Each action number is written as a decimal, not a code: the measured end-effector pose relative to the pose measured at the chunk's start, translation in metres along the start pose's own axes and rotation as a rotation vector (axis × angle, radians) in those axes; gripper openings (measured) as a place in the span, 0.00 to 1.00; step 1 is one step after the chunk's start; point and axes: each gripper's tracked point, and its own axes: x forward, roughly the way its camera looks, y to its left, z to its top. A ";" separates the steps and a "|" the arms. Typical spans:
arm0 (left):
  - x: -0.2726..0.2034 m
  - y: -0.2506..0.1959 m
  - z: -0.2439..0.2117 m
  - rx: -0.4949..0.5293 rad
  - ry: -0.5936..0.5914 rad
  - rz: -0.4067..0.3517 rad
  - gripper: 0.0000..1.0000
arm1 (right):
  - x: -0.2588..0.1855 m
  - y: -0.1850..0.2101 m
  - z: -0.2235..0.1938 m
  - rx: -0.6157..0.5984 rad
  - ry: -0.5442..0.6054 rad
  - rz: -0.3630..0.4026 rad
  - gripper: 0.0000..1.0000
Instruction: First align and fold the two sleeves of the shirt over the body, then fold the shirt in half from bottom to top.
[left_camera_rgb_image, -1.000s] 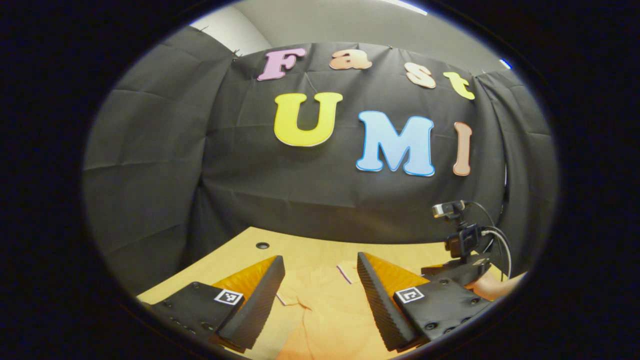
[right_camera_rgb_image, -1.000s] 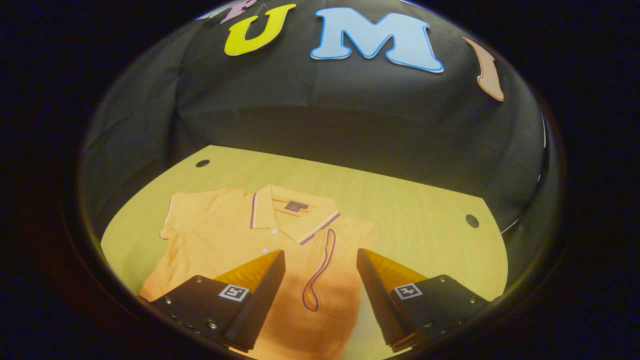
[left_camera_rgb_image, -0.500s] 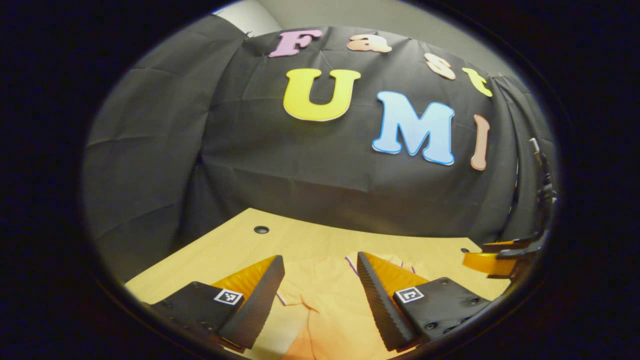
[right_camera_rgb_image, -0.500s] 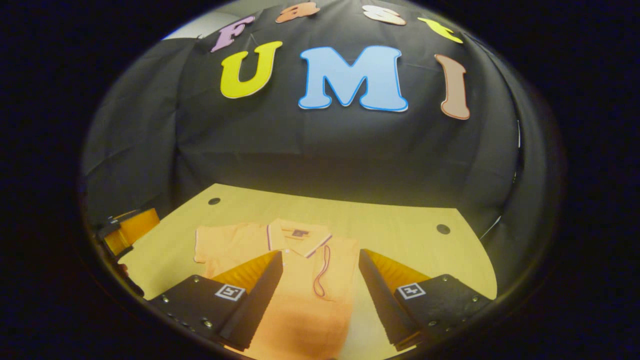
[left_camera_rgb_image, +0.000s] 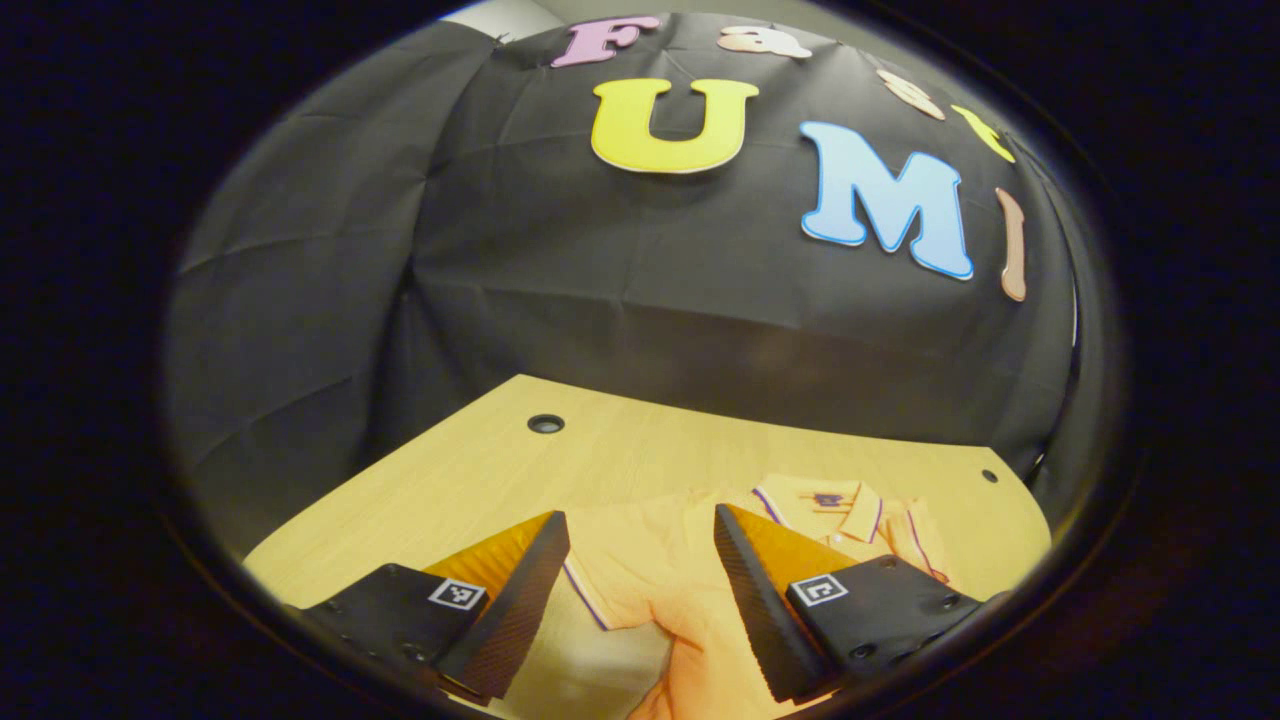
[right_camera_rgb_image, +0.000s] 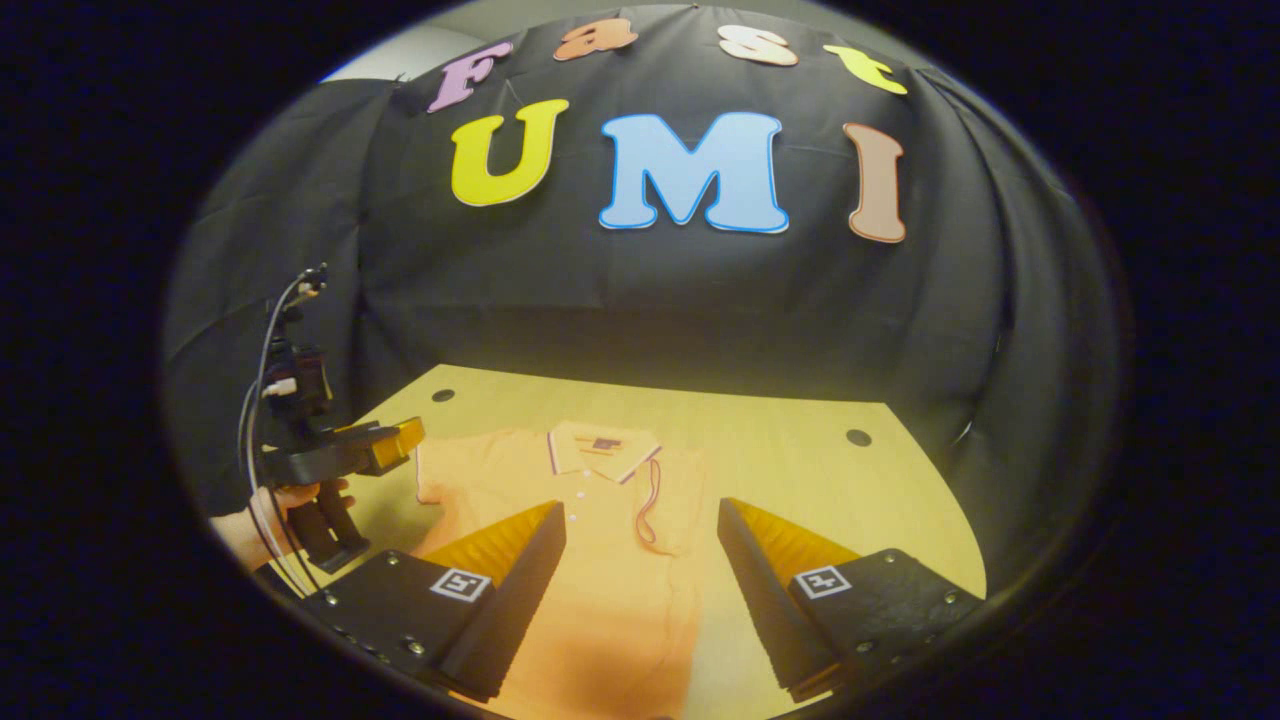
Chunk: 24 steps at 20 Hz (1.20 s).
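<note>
One orange polo shirt (right_camera_rgb_image: 590, 560), two grippers, one wooden table (right_camera_rgb_image: 800, 470) with two round holes in the right gripper view.

Right gripper (right_camera_rgb_image: 640, 570): jaws spread wide, empty, held above the near half of the shirt; body fabric seen between the fingers, right finger over bare table just beside the shirt's edge. Beyond the fingertips, right sleeve (right_camera_rgb_image: 655, 495) already folded over the body, its purple-trimmed cuff lying as a loop beside the button placket. Collar (right_camera_rgb_image: 603, 450) farther off, toward the black cloth wall. Left sleeve (right_camera_rgb_image: 470, 470) spread flat on the table, unfolded. Left of that sleeve, left gripper (right_camera_rgb_image: 395, 445) held by a hand (right_camera_rgb_image: 290, 500); how far open, cannot tell from there.

Left gripper view: left gripper (left_camera_rgb_image: 640, 570) wide open, gripping nothing, poised over the left sleeve (left_camera_rgb_image: 630, 570), cuff edge between the fingers. Collar (left_camera_rgb_image: 830, 500) beyond the right finger. Lower hem cut off in both views; far shoulder partly hidden behind the finger.
</note>
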 end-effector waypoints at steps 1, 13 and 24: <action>0.009 0.005 -0.005 -0.018 0.013 0.004 0.94 | -0.003 0.001 -0.001 0.003 0.002 -0.002 0.95; 0.087 0.057 -0.070 -0.047 0.208 0.113 0.94 | -0.011 0.010 -0.017 0.039 0.050 0.014 0.95; 0.102 0.040 -0.086 0.114 0.293 0.093 0.82 | -0.009 0.015 -0.021 0.065 0.063 0.036 0.95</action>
